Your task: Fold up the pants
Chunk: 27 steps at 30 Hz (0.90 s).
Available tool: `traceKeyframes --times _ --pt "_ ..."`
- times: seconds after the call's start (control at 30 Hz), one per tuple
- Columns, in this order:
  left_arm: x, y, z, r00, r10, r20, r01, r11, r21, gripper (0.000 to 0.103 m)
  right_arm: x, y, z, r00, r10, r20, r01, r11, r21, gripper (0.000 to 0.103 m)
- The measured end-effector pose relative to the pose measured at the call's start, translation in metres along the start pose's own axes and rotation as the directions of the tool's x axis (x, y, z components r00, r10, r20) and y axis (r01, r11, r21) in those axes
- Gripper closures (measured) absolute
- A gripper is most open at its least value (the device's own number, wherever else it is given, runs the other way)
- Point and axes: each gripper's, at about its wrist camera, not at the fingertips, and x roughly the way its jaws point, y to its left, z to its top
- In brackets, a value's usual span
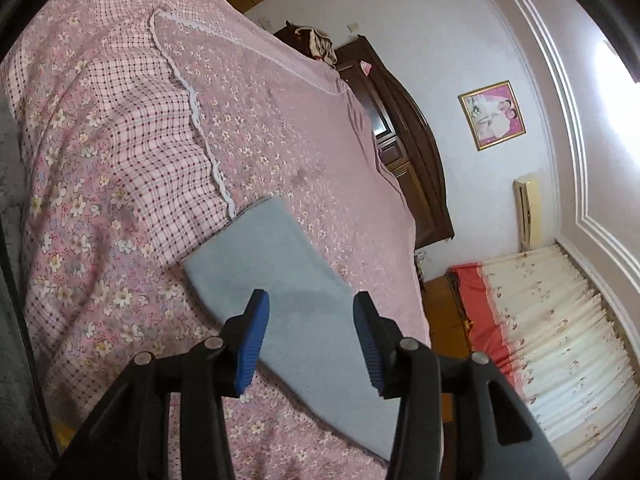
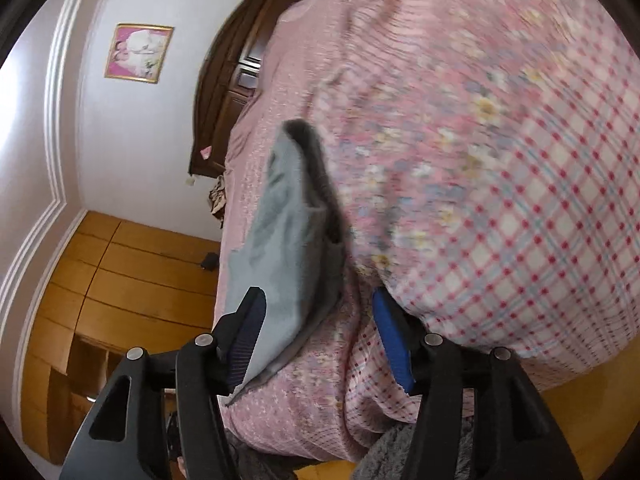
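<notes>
Though elsewhere flat, pants (image 2: 288, 240) here dark-lined.

Your pants (image 1: 288, 280) are grey-blue, folded into a flat, smooth rectangle lying on the pink floral bedspread (image 1: 280, 128), one corner close to its white lace trim (image 1: 200, 120). From the right wrist view you see them (image 2: 280, 248) edge-on: stacked layers with a darker grey inner side showing along one long edge (that view is blurred), the near corner thin and slightly loose.
</notes>
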Motion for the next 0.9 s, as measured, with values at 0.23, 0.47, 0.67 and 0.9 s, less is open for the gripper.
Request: traceKeyframes --times 0.23,0.47,0.67,0.9 --pt "-0.011 0.004 0.002 0.999 0.037 0.038 -0.037 0.999 -0.011 0.058 0.022 0.013 0.002 0.995 0.011 -0.097 -0.012 1.0 -0.003 0.043" --pt "-0.013 0.001 -0.001 0.999 0.044 0.025 -0.044 0.999 0.001 0.058 0.033 0.014 -0.003 0.989 0.084 -0.125 -0.082 0.996 0.022 0.043" --pt "-0.007 0.005 -0.002 0.999 0.038 0.0 -0.038 0.998 -0.042 0.058 0.06 0.031 -0.015 0.952 -0.015 -0.305 -0.019 0.994 -0.107 0.042" --pt "-0.006 0.019 0.0 0.999 0.051 -0.016 -0.052 0.995 -0.088 0.058 0.073 -0.015 0.004 0.955 0.163 -0.247 -0.133 0.982 0.134 0.043"
